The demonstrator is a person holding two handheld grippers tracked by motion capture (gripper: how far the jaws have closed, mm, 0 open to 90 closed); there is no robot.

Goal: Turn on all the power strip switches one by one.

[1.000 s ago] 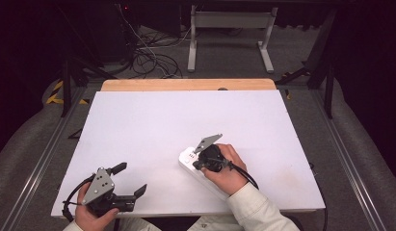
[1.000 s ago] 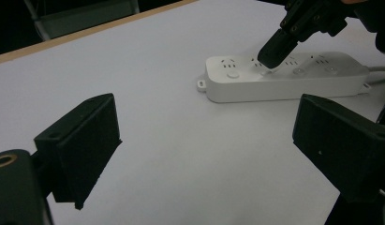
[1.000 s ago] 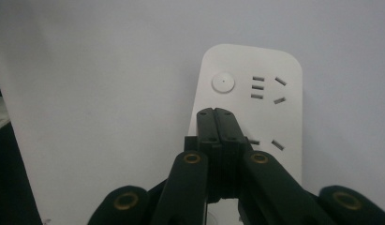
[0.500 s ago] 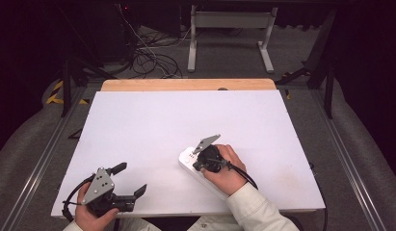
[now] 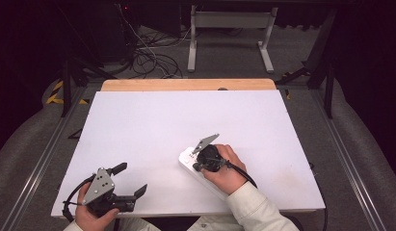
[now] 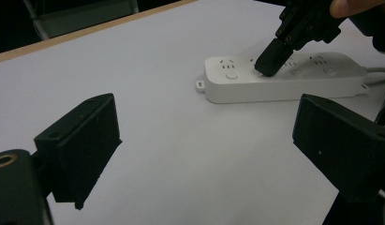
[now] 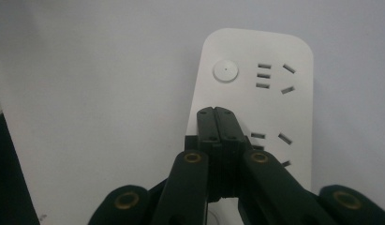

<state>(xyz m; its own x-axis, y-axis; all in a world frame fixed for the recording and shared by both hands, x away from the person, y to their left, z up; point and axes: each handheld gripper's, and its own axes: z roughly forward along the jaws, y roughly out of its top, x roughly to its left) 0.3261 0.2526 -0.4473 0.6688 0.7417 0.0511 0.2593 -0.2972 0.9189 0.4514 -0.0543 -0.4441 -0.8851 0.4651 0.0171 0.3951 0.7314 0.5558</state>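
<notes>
In the high view, the power strip (image 5: 193,161) is lying flat on the white table (image 5: 152,125), lower centre of the frame, running diagonally down to the right under the person's right hand (image 5: 223,166). The right gripper (image 5: 199,156) is pointing down onto its top face with jaws pressed together, pinching nothing. The left gripper (image 5: 130,180) is sitting at the lower left, well apart from the strip, jaws spread and empty.

In the left gripper view, the strip (image 6: 284,77) is showing in the upper right, a long white plastic body with round buttons beside its sockets. The right gripper (image 6: 270,61) is coming down from the top right, its closed tip touching the strip's top near the second socket. The left gripper's own jaws are standing wide at the frame's lower corners.

In the right gripper view, the strip (image 7: 270,79) is filling the centre right, one round button (image 7: 225,71) in the upper middle; the closed tip (image 7: 216,112) is resting just below it.

I judge the strip stiff, light and smooth, so it is likely sliding easily on the table under a push; gripping across its narrow sides, or bracing one end, is looking safest.

Compared with the earlier frames, nothing is looking changed: both hands, both grippers and the strip are keeping the same places.
</notes>
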